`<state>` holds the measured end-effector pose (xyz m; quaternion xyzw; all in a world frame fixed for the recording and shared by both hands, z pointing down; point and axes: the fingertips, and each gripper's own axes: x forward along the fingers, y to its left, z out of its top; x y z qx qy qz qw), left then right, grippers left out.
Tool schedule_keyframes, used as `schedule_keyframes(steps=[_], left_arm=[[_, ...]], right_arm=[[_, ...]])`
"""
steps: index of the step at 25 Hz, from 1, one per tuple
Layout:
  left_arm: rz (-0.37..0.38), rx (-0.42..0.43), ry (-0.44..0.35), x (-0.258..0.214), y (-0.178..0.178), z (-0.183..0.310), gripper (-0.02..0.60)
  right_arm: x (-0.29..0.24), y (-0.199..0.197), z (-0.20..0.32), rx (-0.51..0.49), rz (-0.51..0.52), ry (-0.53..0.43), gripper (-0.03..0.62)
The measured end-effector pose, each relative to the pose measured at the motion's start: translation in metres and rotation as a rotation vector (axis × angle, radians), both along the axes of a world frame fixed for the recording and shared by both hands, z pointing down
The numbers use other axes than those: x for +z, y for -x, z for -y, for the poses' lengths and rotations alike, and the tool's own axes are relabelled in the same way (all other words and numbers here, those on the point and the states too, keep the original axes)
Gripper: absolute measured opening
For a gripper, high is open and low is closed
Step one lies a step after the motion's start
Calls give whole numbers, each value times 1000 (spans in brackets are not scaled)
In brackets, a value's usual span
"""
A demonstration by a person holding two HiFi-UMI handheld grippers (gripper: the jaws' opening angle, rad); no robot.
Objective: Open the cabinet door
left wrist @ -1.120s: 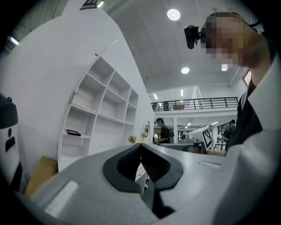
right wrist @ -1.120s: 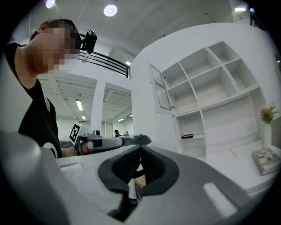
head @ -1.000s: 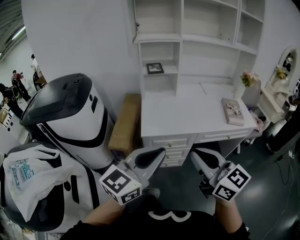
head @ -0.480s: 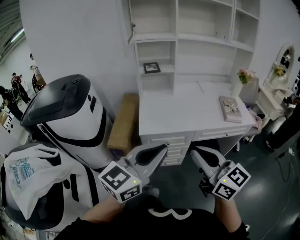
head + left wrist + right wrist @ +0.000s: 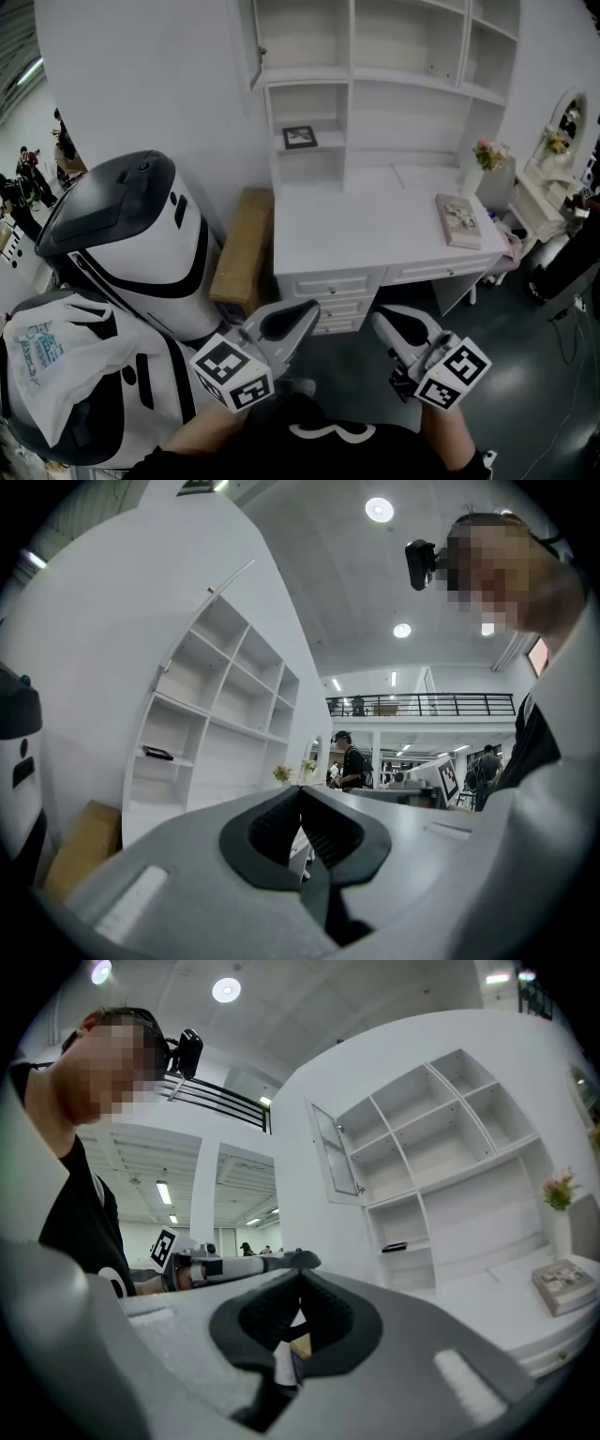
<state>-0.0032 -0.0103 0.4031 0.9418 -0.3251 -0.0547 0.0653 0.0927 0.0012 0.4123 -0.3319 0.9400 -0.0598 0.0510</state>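
The white desk hutch stands ahead of me. Its small cabinet door at the upper left is swung out from the shelves; in the right gripper view this door hangs ajar with a knob on its edge. My left gripper and right gripper point level at the desk drawers, well short of them and far below the door. In its own view the left gripper is shut and holds nothing. The right gripper also has its tips together and empty.
A white-and-black machine and a white bag fill the left side. A cardboard box leans between it and the desk. On the desk are a book and flowers; a small frame lies on a shelf.
Both grippers have slid a little lower in the head view, away from the desk. Their jaws stay shut and the door has not moved.
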Motion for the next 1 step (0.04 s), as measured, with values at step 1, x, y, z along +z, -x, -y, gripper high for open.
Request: schedule_keyframes(steps=[1], left_arm=[[-5,-1,2,1,1,2,11]], right_arm=[[2,2,2,-1,-2,0,2]])
